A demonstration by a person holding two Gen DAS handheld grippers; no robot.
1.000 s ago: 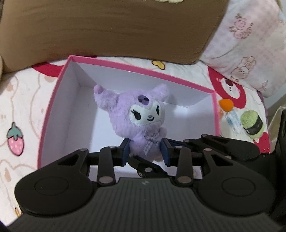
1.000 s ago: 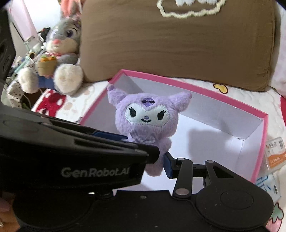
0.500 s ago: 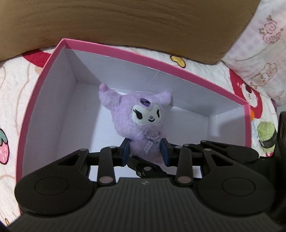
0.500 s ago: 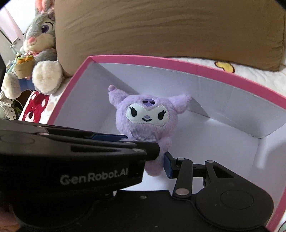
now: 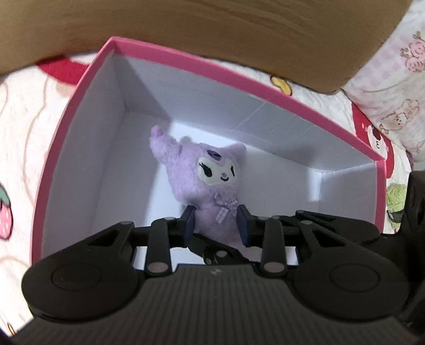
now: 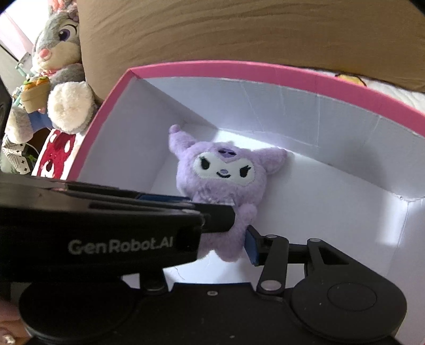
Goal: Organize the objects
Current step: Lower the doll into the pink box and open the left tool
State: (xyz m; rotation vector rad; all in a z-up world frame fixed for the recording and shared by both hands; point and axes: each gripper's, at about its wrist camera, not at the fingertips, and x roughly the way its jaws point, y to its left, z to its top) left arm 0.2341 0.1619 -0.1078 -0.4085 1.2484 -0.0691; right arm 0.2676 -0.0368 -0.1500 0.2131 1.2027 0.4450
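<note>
Plush (image 5: 209,185) sits squeezed between the blue pads (image 5: 189,220) of the left gripper (image 5: 215,225), low in centre frame, down inside the box (image 5: 239,71). Placing looks like the step; next the jaws should part and lift straight out. Right gripper (image 6: 225,238): only one blue pad shows beside the plush's foot, so open or closed, cannot tell. Soft lilac fur, gingham bow, stiff white card walls, pink rim. Brown cushion (image 5: 186,24) fills the upper frame; bunny (image 6: 58,47) upper left.
</note>
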